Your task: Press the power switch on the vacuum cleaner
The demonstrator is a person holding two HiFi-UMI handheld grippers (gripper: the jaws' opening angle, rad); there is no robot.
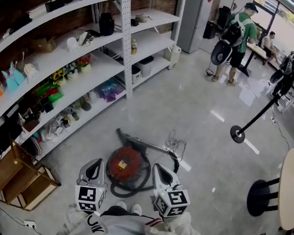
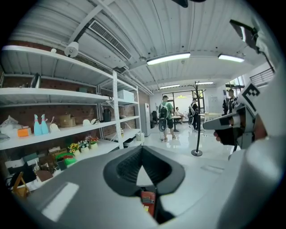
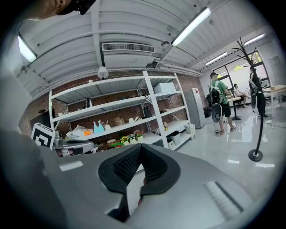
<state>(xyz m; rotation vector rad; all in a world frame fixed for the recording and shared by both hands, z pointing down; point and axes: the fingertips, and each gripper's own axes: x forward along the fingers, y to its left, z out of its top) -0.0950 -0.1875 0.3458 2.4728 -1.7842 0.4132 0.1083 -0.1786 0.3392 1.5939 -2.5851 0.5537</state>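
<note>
While held low over the grey floor [image 1: 189, 108], clenched tight with nothing inside: the left tool [image 1: 96, 162], tips pressed together. Same with the right tool [image 1: 160, 168], also clenched and holding nothing. Between the two, down on the floor, the round red vacuum cleaner [image 1: 127, 164], touched by neither tool. Around its near side, a dark hose [image 1: 128, 193] in a loop. Just behind it, a long grey pipe [image 1: 144, 144] and a small bundle of cord [image 1: 175, 142]. Through the little gap under the left tool's [image 2: 142, 150] tips, a bit of the red vacuum cleaner [image 2: 148, 201]. In the right tool's [image 3: 139, 147] own view, tips together too. Off to the left, long white shelves [image 1: 64, 64] full of small things, and a wooden box [image 1: 20, 177] on the floor below. Far away, a person in a green top [image 1: 239, 30] with a backpack. To the right, a black stand [image 1: 238, 133].
</note>
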